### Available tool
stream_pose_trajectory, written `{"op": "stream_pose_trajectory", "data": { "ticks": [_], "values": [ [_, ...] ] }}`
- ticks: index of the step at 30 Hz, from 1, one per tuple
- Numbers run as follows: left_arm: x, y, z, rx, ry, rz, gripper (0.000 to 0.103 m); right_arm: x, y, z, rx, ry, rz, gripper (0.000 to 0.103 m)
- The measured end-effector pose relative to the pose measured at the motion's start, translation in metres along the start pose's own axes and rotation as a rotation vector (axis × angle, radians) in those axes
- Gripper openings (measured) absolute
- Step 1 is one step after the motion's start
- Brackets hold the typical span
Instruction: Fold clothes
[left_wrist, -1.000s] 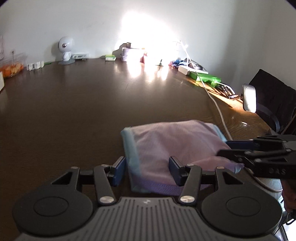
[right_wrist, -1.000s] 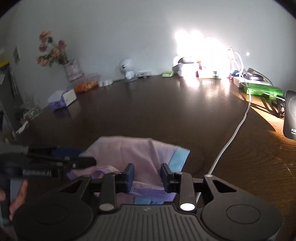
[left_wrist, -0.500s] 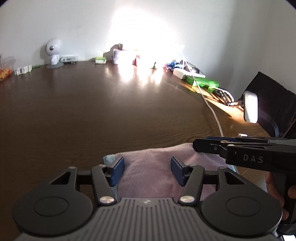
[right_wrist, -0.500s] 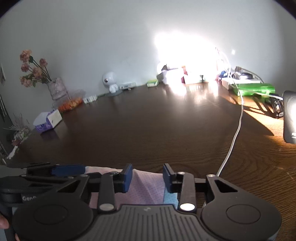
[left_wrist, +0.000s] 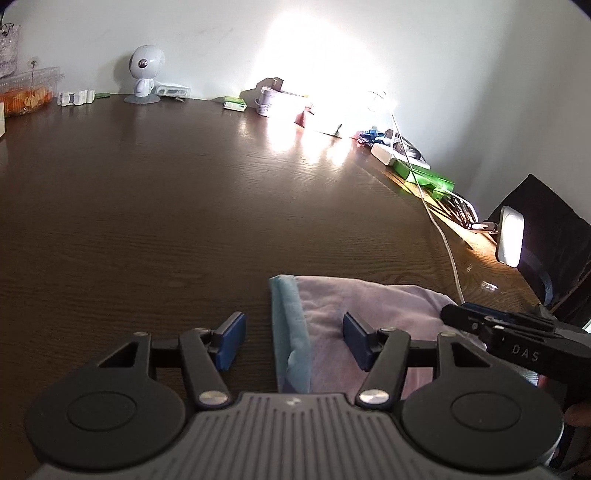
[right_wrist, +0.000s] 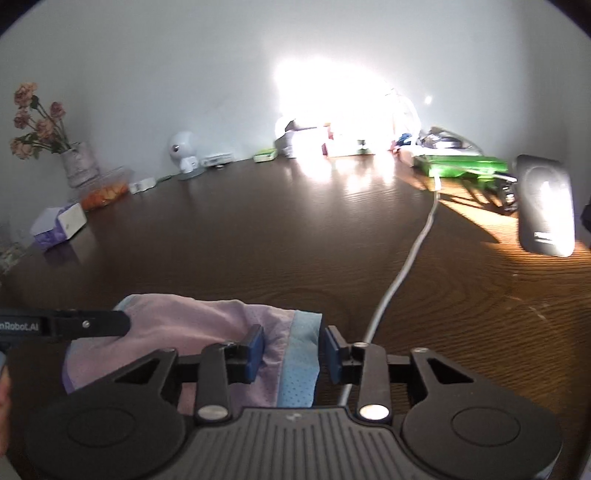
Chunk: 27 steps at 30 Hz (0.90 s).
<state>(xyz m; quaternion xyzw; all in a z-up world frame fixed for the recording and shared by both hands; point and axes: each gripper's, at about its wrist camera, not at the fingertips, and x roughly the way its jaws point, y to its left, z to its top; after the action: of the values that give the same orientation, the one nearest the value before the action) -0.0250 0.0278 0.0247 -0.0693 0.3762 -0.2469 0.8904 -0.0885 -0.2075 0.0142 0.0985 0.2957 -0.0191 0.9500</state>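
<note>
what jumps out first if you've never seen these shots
The white glare on the far wall, spilling across the dark wooden table, grabs the eye first. Next is the pale purple garment with a light blue band, lying at the near edge between both grippers. The right gripper straddles that band, its jaws opening, and the left gripper is open over the opposite end.

Dark wooden table (left_wrist: 155, 206) – white cable (right_wrist: 406, 266), robot figurine (left_wrist: 144, 74), dried flowers (right_wrist: 37, 125), green box (right_wrist: 458, 166)

Garment (left_wrist: 354, 314): pale lilac mesh fabric with light-blue band along one edge, folded into a compact bundle, lying on the dark worktop (left_wrist: 184, 206).
</note>
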Motion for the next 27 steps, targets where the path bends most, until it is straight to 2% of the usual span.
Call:
{"op": "stream_pose_trajectory", "data": {
  "ticks": [1,2,3,5,7,10,12,13,15,18,21,24,27],
  "values": [
    [-0.004,0.000,-0.004,0.005,0.003,-0.012,0.061,-0.008,0.001,-0.001,-0.001,-0.026,0.016,0.035],
    [-0.008,0.000,-0.008,0.015,0.003,-0.017,0.062,-0.017,0.002,-0.003,-0.006,-0.045,0.069,0.035],
    [-0.010,-0.002,-0.013,0.032,0.000,-0.014,0.064,-0.021,0.004,-0.005,-0.024,-0.041,0.141,0.037],
    [-0.013,-0.004,-0.022,0.066,-0.007,-0.004,0.065,-0.020,0.010,-0.014,-0.074,0.010,0.193,0.037],
    [-0.016,-0.006,-0.028,0.084,-0.012,0.002,0.067,-0.020,0.009,-0.020,-0.102,0.005,0.106,0.037],
    [-0.022,-0.007,-0.033,0.077,-0.005,-0.017,0.067,-0.033,0.004,-0.018,-0.040,-0.045,0.044,0.039],
    [-0.025,-0.008,-0.037,0.082,-0.006,-0.028,0.067,-0.042,0.008,-0.019,-0.070,-0.067,0.111,0.042],
    [-0.025,-0.009,-0.038,0.089,-0.008,-0.024,0.067,-0.045,0.011,-0.022,-0.100,-0.070,0.122,0.050],
    [-0.029,-0.013,-0.042,0.093,-0.010,-0.032,0.067,-0.048,0.018,-0.031,-0.167,-0.069,0.113,0.057],
    [-0.035,-0.015,-0.046,0.088,-0.033,-0.056,0.067,-0.052,0.027,-0.043,-0.258,-0.066,0.094,0.060],
    [-0.039,-0.020,-0.045,0.116,-0.078,-0.052,0.068,-0.051,0.024,-0.050,-0.256,-0.048,0.079,0.065],
    [-0.034,-0.028,-0.045,0.147,-0.110,-0.059,0.068,-0.052,0.023,-0.052,-0.244,-0.048,0.070,0.064],
    [-0.026,-0.036,-0.050,0.190,-0.109,-0.074,0.068,-0.067,0.011,-0.045,-0.142,-0.119,0.126,0.063]
  ]
}}
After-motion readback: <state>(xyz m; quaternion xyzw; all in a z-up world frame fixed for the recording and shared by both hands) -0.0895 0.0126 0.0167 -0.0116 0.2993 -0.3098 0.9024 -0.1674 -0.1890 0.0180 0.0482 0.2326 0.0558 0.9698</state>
